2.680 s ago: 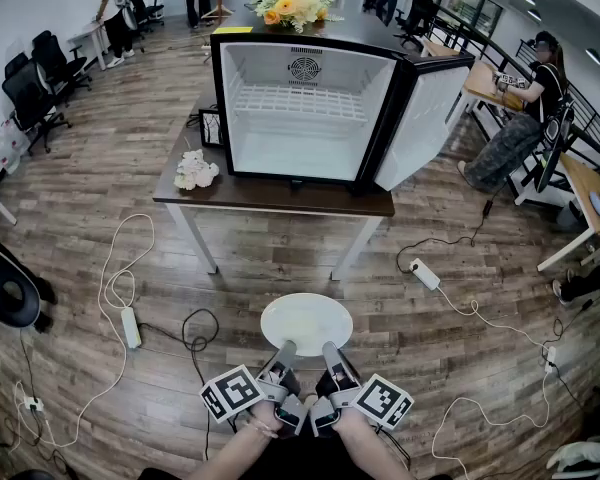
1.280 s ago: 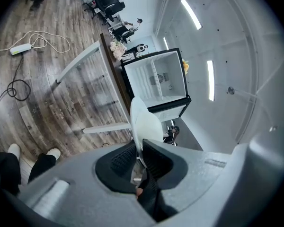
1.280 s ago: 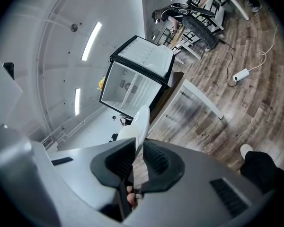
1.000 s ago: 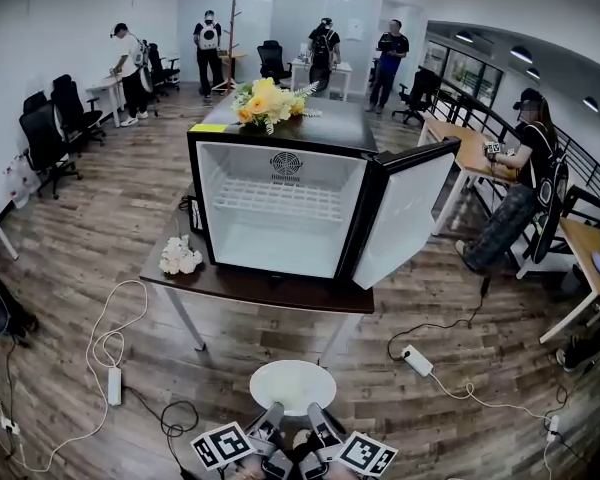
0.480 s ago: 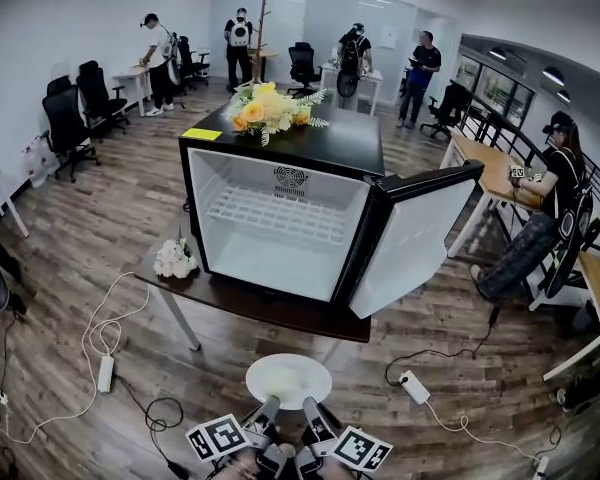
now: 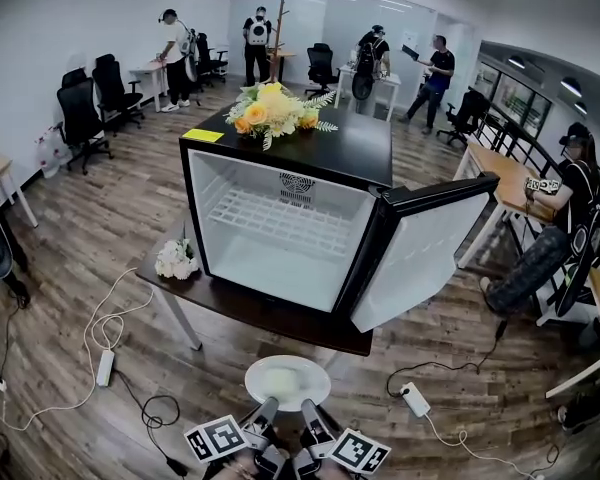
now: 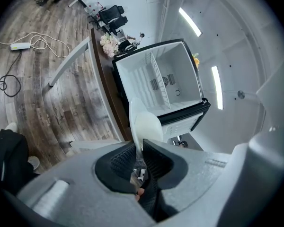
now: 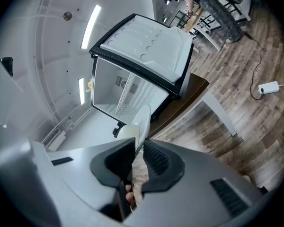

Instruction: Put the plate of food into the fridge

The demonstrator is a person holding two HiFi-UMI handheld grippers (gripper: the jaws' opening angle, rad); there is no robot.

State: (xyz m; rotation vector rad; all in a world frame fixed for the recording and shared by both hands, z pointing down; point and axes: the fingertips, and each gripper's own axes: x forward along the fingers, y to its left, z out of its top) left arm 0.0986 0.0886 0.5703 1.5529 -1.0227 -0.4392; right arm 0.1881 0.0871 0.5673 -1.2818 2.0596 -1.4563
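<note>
Head view: left tool (image 6: 266, 408) & right tool (image 6: 308, 408) cut off by btm edge. Near rim of round white plate (image 6: 262, 370) hidden under both tools. Pale mound of food (image 6: 286, 378) too small to ID. White clump (image 6: 176, 259) on dark brown counter (image 6: 270, 316): can't tell what. Both gripper views: plate edge-on, near rim buried btwn pads.

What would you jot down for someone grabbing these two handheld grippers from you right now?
Left gripper: shut on the near rim of the round white plate.
Right gripper: shut on the same rim, beside the left.
Plate: carries pale food and is held above the wooden floor, short of the dark brown table.
Black mini fridge: on that table, door open.
Done: plate lifted.
Left: step forward, slide the plate in, let go.
</note>
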